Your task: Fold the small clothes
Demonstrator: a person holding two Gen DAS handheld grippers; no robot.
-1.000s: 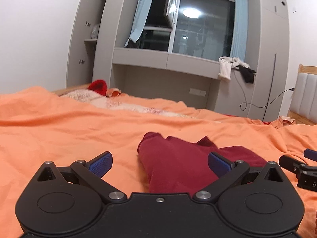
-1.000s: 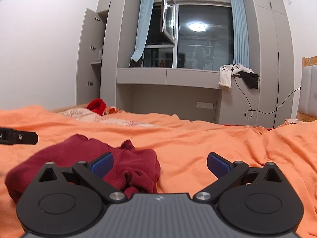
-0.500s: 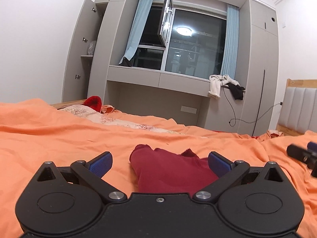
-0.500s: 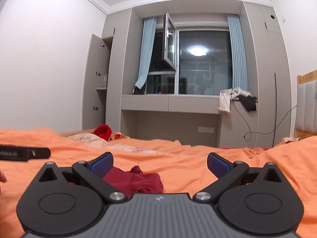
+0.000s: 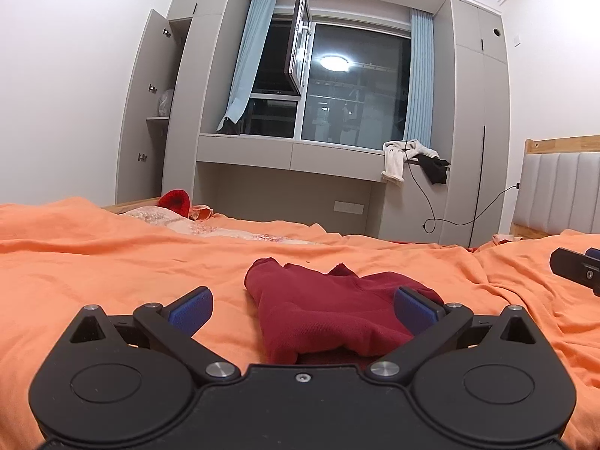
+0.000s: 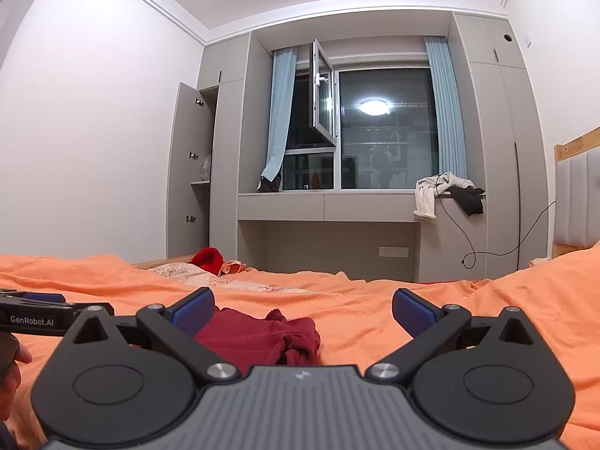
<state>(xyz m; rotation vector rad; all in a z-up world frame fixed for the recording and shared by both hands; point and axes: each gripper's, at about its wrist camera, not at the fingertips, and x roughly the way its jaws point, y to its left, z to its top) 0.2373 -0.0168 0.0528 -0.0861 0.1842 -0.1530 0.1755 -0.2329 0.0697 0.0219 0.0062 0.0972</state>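
The left tool (image 5: 302, 309), a black two-finger clamp with blue ribbed pads, is spread wide and holds nothing. The right tool (image 6: 303, 310), black with a grey ribbed body, is spread just as wide and also empty. Between and just beyond their fingers lies the small dark red knit garment (image 5: 330, 311), rumpled on the orange bed sheet (image 5: 93, 258).

The likely risk is pinching sheet together with cloth: both are soft and creased, so a low bite would drag the sheet into the fold. A grip on one bunched layer could also leave the fold lopsided.

Both tools sit low over the bed, pointing nearly level towards the window wall, with the left one over the garment.
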